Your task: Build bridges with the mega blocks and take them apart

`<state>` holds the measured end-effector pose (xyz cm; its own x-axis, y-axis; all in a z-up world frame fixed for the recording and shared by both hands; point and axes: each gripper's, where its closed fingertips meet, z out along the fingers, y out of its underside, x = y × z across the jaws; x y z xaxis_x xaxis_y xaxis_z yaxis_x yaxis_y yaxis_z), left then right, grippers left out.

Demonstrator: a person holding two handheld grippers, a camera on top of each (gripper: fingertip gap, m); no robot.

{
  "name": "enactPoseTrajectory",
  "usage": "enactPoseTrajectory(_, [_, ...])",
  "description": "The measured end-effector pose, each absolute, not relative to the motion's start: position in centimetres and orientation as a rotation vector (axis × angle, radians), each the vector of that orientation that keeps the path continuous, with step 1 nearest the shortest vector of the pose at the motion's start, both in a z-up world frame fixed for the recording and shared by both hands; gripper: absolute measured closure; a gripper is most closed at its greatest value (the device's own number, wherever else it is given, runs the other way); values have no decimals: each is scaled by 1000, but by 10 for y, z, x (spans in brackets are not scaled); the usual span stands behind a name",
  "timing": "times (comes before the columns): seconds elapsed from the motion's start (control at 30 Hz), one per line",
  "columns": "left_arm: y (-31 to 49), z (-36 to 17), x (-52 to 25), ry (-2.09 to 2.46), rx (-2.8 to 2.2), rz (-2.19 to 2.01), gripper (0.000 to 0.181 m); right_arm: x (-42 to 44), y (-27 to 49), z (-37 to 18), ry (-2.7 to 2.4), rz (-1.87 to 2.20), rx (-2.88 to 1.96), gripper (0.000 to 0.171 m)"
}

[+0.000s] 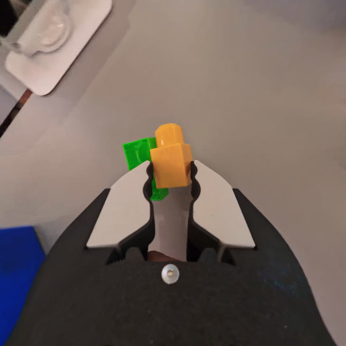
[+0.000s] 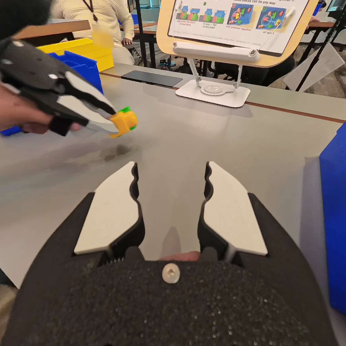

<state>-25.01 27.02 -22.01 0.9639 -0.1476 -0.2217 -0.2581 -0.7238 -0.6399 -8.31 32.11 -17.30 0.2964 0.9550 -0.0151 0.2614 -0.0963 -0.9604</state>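
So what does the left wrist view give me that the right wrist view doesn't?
Only the left wrist view shows the grip up close: the left gripper is shut on the orange block, with a green block attached behind it, its hollow side visible.

Only the right wrist view shows the right gripper, open and empty, the blue bin and yellow bin behind the left gripper, the instruction board, and a seated person.

Both show the held blocks, the grey table and the white stand base.

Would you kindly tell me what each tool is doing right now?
Left tool: shut on the orange plastic block joined to a green plastic block.
Right tool: open, empty.
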Motion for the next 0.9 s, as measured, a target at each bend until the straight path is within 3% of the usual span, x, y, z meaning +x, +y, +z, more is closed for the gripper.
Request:
enactPoseTrajectory(0.23, [316,-243,-244,518,-2553,204,144,-79,325,-174,-1140,878,-1587,103])
enactPoseTrajectory(0.63, [329,-246,-248,496,-2527,233,142,-79,325,-180,-1159,891,-1603,103])
enactPoseTrajectory(0.73, [326,-240,-248,458,-2497,217,126,-78,325,-178,-1156,889,-1601,103])
enactPoseTrajectory(0.9, [290,-203,-252,316,-2355,198,115,-78,324,-177,-1160,892,-1594,103])
